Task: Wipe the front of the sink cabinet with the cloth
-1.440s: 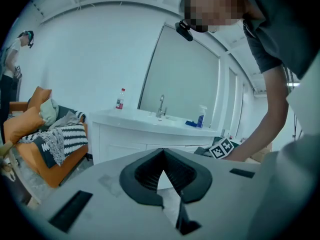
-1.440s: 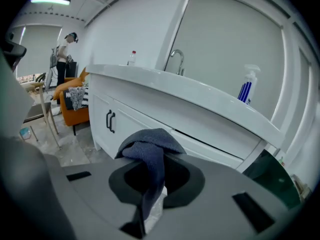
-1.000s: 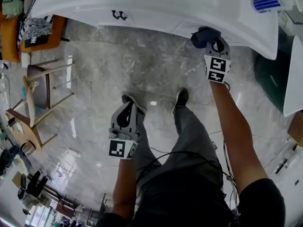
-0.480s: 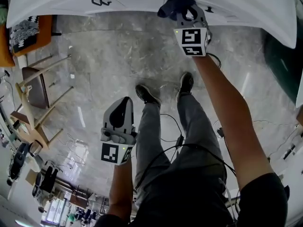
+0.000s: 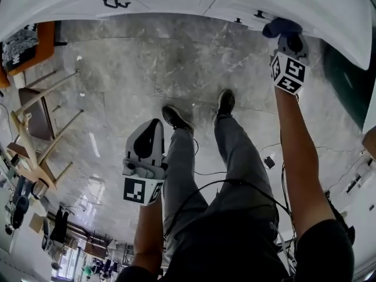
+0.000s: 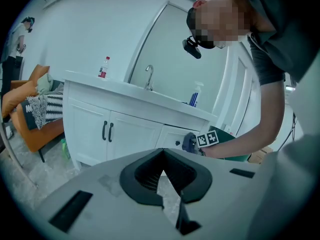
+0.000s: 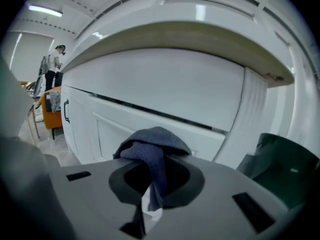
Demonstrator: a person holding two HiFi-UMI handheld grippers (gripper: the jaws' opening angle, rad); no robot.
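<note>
The white sink cabinet runs along the top of the head view, with black door handles on its front. My right gripper is shut on a dark blue cloth and holds it against the cabinet front near its right end. In the right gripper view the cloth bunches between the jaws, right before a white drawer front. My left gripper hangs low over the floor, away from the cabinet; its jaws stand close together with nothing between them. The left gripper view shows the cabinet and the right gripper.
A dark green bin stands right of the cabinet. Wooden chairs and an orange seat are at the left. The person's feet rest on grey marble floor. A bottle, faucet and spray bottle sit on the counter.
My right gripper, with the cloth, has swept right along the cabinet front from where it was half a second ago. The left gripper has stayed about where it was.
</note>
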